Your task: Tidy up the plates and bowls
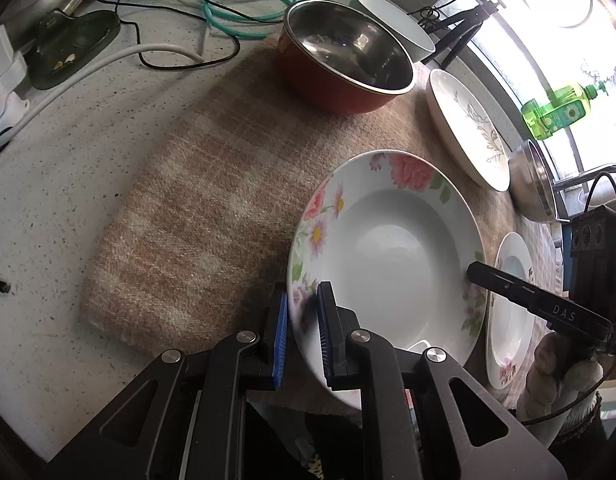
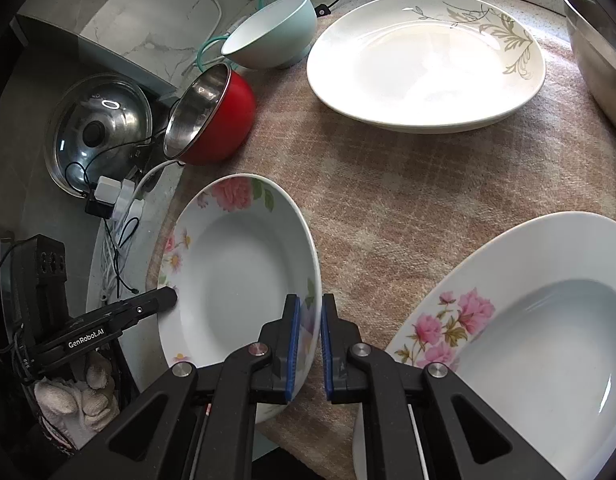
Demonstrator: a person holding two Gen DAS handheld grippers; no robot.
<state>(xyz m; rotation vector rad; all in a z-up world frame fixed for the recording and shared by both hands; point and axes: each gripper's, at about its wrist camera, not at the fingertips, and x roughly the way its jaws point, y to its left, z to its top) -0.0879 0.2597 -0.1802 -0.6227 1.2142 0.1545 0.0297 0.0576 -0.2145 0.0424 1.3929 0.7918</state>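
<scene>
Risk of a drop: the floral plate [image 1: 388, 248] was pinched only at two thin spots on its rim, so I judged a jerk by either hand could tip it out of the pads and onto the checked cloth [image 1: 195, 216].
Risk of twisting: if one hand rose faster than the other, the glazed rim would likely slide between the blue pads [image 1: 281, 336].
Risk of a knock: the second floral plate [image 2: 548, 344] lay close by at about 3 o'clock of the held one, near enough to be clipped in passing.
Left gripper [image 1: 301, 334]: its fingers were narrowed onto the plate's rim at about 7 o'clock, one pad under the lip and one over it.
Right gripper [image 2: 310, 346]: closed the same way on the opposite rim, near 4 o'clock in its own view.
Plate's place: between the two grippers, tilted, above the near part of the cloth.
Neighbours: the red bowl [image 1: 344, 60] and the leaf-patterned plate [image 2: 424, 64] sat well apart, toward 12 o'clock.
</scene>
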